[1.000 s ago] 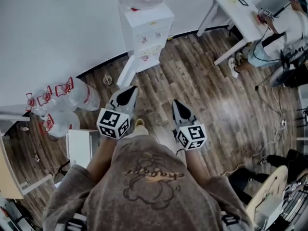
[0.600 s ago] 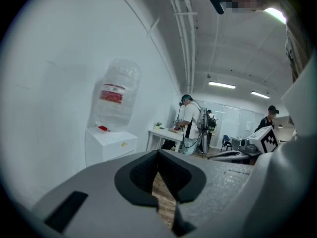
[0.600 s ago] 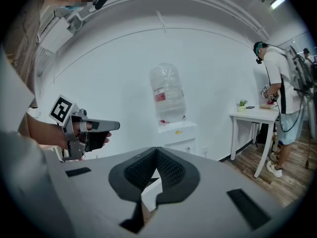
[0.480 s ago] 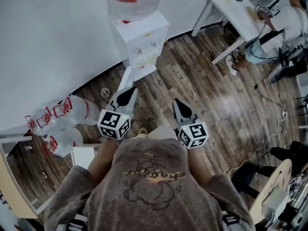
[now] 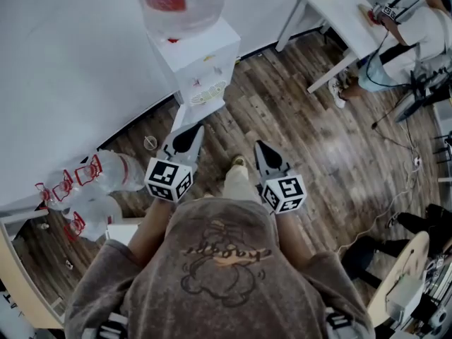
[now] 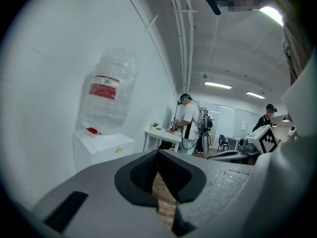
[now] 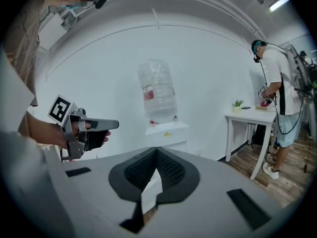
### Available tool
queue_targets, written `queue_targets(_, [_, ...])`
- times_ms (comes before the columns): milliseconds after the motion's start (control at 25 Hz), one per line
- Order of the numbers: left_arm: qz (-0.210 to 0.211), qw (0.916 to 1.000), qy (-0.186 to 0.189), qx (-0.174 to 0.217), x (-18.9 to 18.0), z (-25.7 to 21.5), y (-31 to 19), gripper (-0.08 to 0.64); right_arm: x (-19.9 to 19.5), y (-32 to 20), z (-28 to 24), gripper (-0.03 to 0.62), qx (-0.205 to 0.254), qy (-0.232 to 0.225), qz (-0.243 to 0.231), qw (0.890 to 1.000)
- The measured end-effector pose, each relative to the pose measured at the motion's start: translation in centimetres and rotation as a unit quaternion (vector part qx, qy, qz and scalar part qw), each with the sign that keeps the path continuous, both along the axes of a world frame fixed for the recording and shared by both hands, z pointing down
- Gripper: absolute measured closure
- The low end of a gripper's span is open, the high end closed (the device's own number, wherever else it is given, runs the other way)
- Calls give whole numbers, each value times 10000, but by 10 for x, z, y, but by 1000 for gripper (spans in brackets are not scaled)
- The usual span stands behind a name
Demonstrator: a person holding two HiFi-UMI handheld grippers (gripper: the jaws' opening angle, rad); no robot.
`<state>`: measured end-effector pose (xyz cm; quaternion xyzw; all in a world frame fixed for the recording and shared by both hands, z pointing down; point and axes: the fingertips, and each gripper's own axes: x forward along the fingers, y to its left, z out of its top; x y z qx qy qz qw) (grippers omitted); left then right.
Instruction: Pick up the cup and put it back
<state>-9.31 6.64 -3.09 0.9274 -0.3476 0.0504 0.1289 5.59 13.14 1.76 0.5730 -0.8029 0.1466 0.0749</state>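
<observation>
No cup shows for certain; a small round cup-like thing (image 5: 150, 142) lies on the wood floor by the wall, too small to tell. A white water dispenser (image 5: 201, 69) with a clear bottle (image 5: 180, 2) on top stands against the wall ahead. My left gripper (image 5: 189, 131) is held out in front of my body, shut and empty, with the dispenser (image 6: 101, 148) seen beyond its jaws. My right gripper (image 5: 260, 148) is level beside it, also shut with nothing in it. In the right gripper view the left gripper (image 7: 106, 125) shows at the left, and the dispenser (image 7: 166, 133) stands straight ahead.
Several empty water bottles (image 5: 106, 179) lie on the floor at the left by the wall. A white table (image 5: 339, 13) stands at the back right with a person (image 5: 417, 34) at it. Cables (image 5: 395, 210) and equipment lie along the right side.
The dispenser has come closer and lower in the head view as I walk toward it. Both grippers keep the same pose, shut.
</observation>
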Motion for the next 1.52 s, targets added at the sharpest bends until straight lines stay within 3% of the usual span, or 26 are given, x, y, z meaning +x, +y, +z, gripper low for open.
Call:
queue_targets(600, [-47,9999,-134,-41,30,49,-70,557,25,-78,34,589,81,6,-195,9998])
queue_targets(960, [-163,9997,-126,-108,47,123,-107,557,44,-123,111,589,-63,12,-408,9991])
queue_targets(1520, [-345,9993,-102,-71,72,288,-161,557,66,-191,274,589,11,-89,-688,9976])
